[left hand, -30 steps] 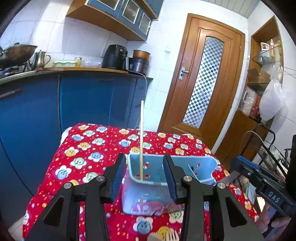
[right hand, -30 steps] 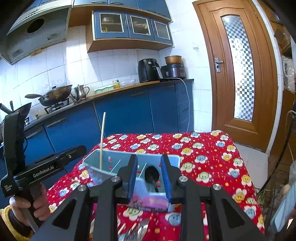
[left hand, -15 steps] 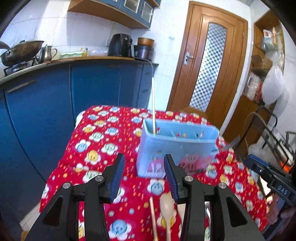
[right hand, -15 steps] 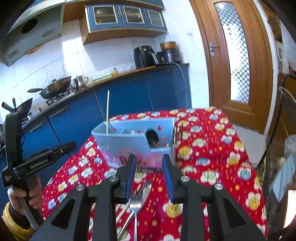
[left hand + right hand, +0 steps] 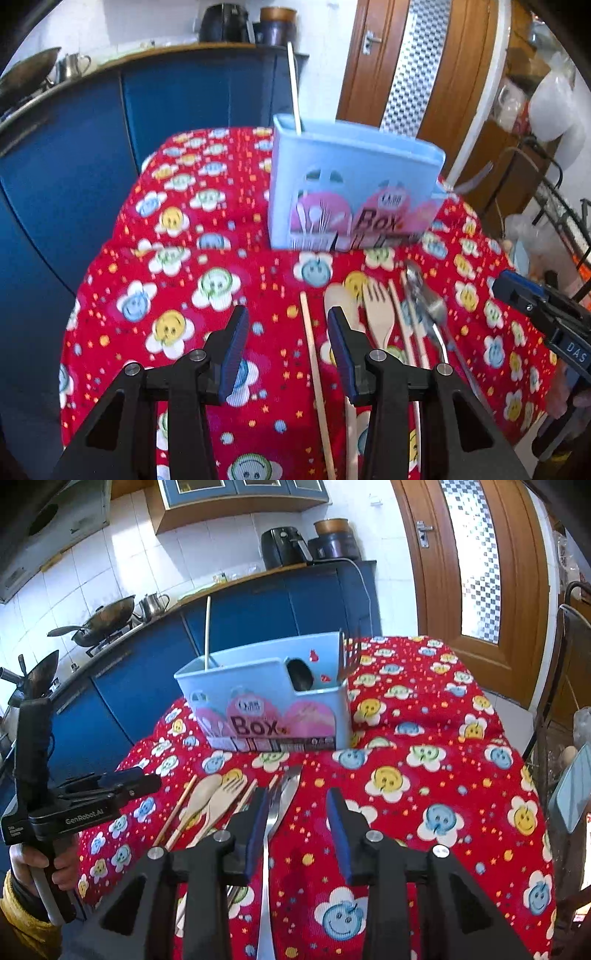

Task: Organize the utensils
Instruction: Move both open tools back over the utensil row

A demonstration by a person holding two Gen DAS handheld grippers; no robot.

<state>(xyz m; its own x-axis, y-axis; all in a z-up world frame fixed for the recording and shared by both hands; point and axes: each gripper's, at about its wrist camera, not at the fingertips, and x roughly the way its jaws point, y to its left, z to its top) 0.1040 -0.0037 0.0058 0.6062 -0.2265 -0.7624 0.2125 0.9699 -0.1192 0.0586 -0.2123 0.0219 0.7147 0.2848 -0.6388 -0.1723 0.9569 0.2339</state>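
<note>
Red flowered table (image 5: 207, 206) carries the blue utensil box (image 5: 351, 184); both sets of fingers now hover lower over loose utensils (image 5: 373, 317). Left gripper (image 5: 284, 347) apart, empty; right gripper (image 5: 297, 825) opening, holding nothing.

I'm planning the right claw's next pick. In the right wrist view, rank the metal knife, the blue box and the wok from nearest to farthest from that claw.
1. Metal knife: on the cloth, running up just inside the left finger of the right claw, whose jaws are opening.
2. Blue box: ahead, mid-table.
3. Wok: far left, on the stove.
</note>
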